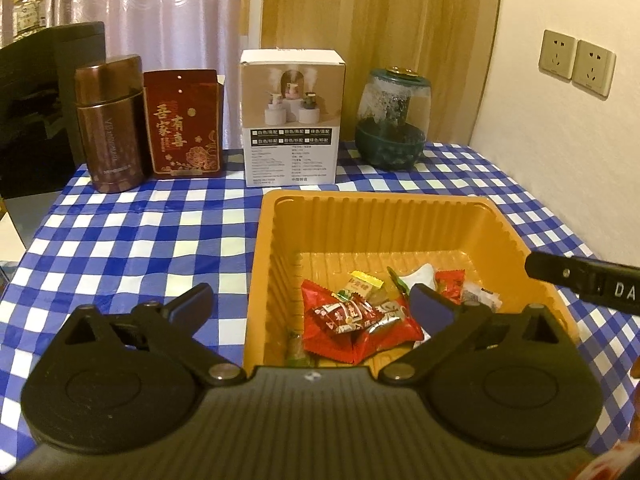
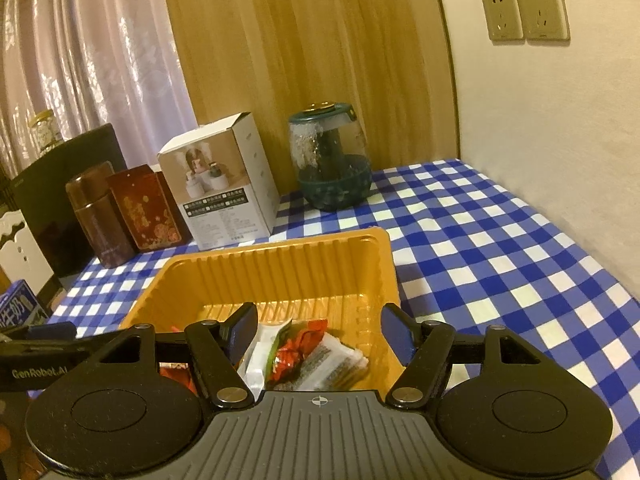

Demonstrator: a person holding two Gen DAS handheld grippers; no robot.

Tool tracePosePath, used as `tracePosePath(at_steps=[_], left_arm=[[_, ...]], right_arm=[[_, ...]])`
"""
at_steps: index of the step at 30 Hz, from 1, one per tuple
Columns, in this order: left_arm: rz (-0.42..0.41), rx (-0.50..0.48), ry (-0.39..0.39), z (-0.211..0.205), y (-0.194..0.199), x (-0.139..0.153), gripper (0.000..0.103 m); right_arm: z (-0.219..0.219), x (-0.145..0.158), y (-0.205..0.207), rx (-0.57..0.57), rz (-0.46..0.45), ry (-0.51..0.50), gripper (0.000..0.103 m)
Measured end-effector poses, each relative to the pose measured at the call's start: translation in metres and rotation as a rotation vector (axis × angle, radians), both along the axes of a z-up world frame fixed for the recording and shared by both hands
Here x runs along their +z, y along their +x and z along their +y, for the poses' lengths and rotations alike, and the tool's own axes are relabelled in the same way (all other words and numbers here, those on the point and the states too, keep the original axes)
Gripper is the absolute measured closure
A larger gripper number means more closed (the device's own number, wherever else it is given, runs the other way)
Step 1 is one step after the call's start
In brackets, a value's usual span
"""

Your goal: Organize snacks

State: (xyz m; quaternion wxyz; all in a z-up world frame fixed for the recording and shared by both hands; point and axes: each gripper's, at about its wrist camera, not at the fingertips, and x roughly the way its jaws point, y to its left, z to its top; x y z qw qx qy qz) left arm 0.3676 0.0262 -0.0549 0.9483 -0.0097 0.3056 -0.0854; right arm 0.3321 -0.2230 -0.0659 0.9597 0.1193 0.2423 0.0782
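An orange plastic tray (image 1: 280,240) stands on the blue-and-white checked table and holds several wrapped snacks (image 1: 352,316), mostly red packets with a yellow and a white one. My left gripper (image 1: 312,300) is open and empty, low over the tray's near left edge. My right gripper (image 2: 318,326) is open and empty above the tray (image 2: 240,264), over white and red snack packets (image 2: 304,360). Part of the right gripper (image 1: 580,280) shows at the right in the left wrist view.
At the table's back stand a brown flask (image 1: 110,128), a red tin (image 1: 184,124), a white carton (image 1: 292,120) and a green-based glass jar (image 1: 394,120). A wall with sockets (image 1: 576,64) bounds the right side. A blue carton (image 2: 18,308) lies off the left edge.
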Motion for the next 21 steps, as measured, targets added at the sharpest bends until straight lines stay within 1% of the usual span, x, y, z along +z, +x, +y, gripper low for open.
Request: tracePosePath(at_steps=[3, 6, 11, 14, 18, 21], left_arm=[[-0.008, 0.006, 0.003, 0.002, -0.012, 0.004, 0.000], [-0.019, 0.017, -0.014, 0.005, -0.028, 0.008, 0.000], [-0.006, 0.056, -0.021, 0.013, -0.055, 0.016, 0.000], [0.002, 0.052, -0.042, 0.016, -0.075, 0.025, 0.000], [0.011, 0.064, -0.038, 0.020, -0.108, 0.038, 0.000], [0.023, 0.077, -0.031, 0.022, -0.132, 0.048, 0.000]], right_arm=[[0.001, 0.002, -0.013, 0.003, -0.001, -0.009, 0.032], [0.000, 0.005, -0.027, 0.005, 0.005, -0.015, 0.031], [0.000, 0.013, -0.057, 0.015, -0.004, -0.017, 0.029], [0.002, 0.019, -0.076, 0.026, -0.001, -0.031, 0.028], [0.001, 0.027, -0.102, 0.043, 0.005, -0.028, 0.028], [0.000, 0.033, -0.122, 0.043, 0.027, -0.032, 0.028]])
